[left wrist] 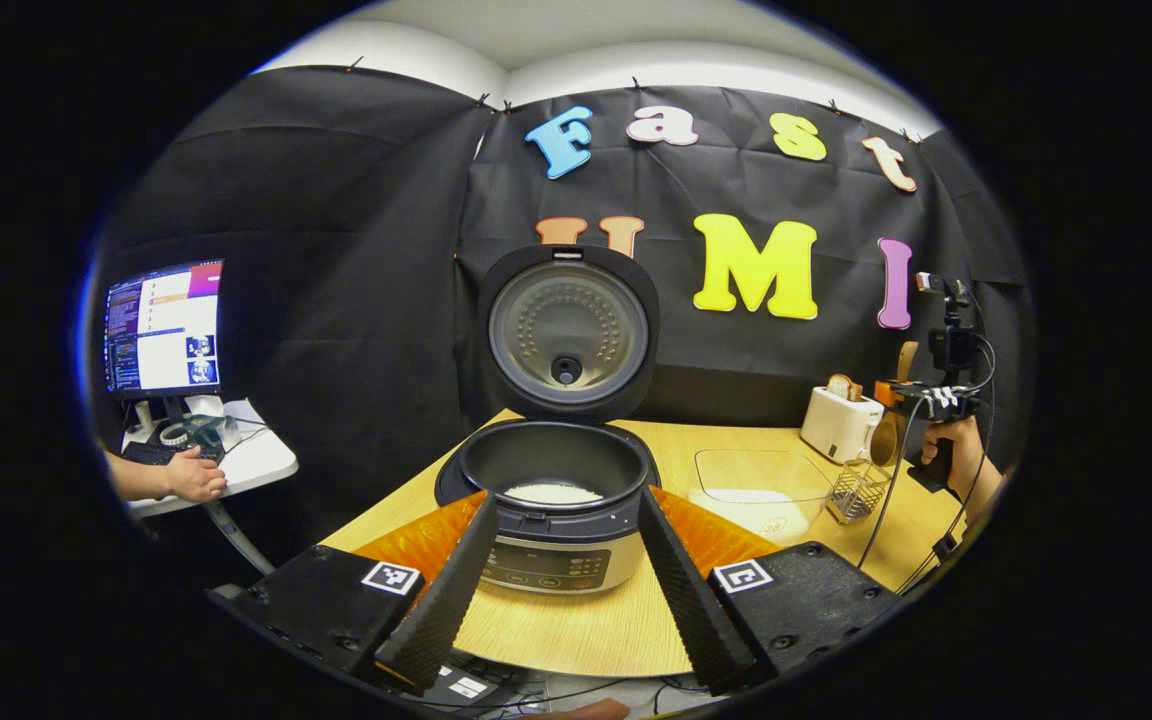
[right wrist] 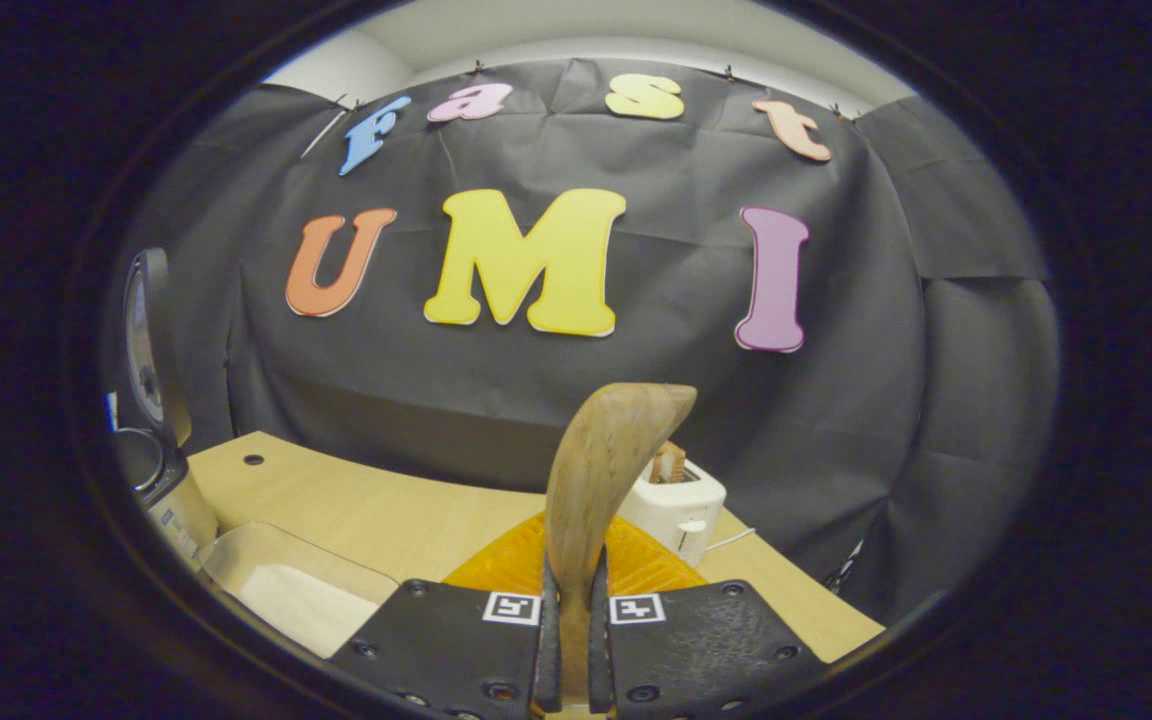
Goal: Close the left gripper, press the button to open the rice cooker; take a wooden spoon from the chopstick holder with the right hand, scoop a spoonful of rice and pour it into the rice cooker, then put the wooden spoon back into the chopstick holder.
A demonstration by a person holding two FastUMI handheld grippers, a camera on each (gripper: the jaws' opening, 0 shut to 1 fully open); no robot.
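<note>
The rice cooker [left wrist: 556, 540] stands open in front of me, lid [left wrist: 568, 335] upright, with a little white rice [left wrist: 553, 492] in its pot. My left gripper [left wrist: 567, 496] is open, its two fingers spread to either side of the cooker's front and touching nothing. In the right gripper view, my right gripper [right wrist: 572, 600] is shut on the handle of the wooden spoon [right wrist: 604, 470], which points up with its bowl on top. In the left gripper view that gripper [left wrist: 921, 400] is held by a hand above the wire chopstick holder [left wrist: 856, 490].
A clear container of rice [left wrist: 756, 488] [right wrist: 286, 585] lies on the wooden table [left wrist: 586, 620] between cooker and holder. A white toaster [left wrist: 839, 422] [right wrist: 681, 495] stands at the back right. At the far left, a monitor [left wrist: 164, 325] and a person's hand [left wrist: 193, 477] on a side table.
</note>
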